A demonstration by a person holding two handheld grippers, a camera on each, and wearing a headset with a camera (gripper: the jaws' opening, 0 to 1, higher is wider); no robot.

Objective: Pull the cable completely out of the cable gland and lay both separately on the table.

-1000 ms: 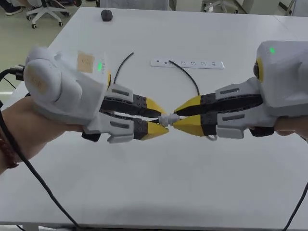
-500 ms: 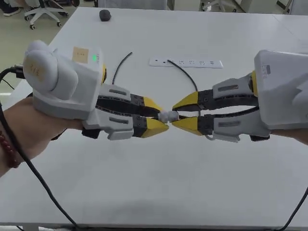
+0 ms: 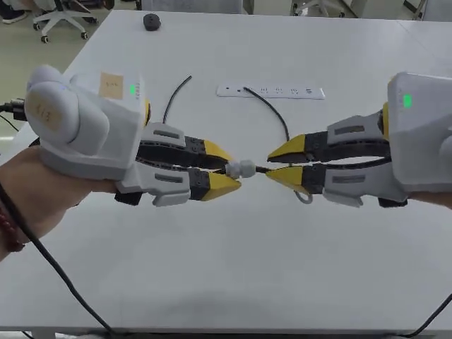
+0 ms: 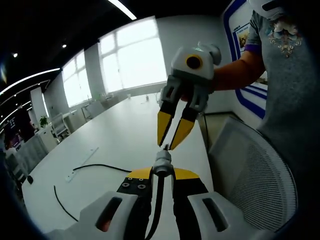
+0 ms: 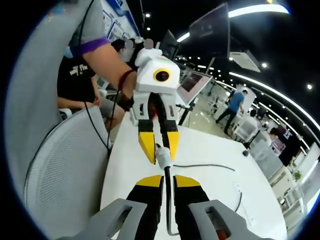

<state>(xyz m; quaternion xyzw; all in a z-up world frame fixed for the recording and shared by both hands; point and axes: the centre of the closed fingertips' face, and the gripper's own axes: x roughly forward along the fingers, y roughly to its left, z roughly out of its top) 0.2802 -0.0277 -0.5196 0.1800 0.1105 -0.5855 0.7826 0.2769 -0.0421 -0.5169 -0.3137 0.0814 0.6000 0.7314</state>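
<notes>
Yellow-tipped jaws of the left hand-held gripper (image 3: pixel 233 171) are clamped on the white cable gland (image 3: pixel 240 168), which sticks out just past their tips and is held up in the air above the worktop (image 3: pixel 233 261). In the left gripper view the gland sits right at the jaw tips, with black cable running back between the two jaws.

Facing it tip to tip, the right hand-held gripper (image 3: pixel 268 166) has its jaws drawn narrow and pinched on the cable (image 5: pixel 167 200), just beside the gland but not touching it. A short bare stretch of cable shows between the gland and these tips. In the right gripper view the cable runs straight back between that gripper's own jaws, with the gland at its far end. The cable is still threaded through the gland.

Behind the two grippers, slack black cable lies curved on the white worktop. Farther back a white power strip (image 3: pixel 270 91) lies flat, and a small dark round object (image 3: pixel 150 21) sits near the far edge. Office chairs (image 3: pixel 67 18) stand on the floor beyond the worktop's far left corner.
</notes>
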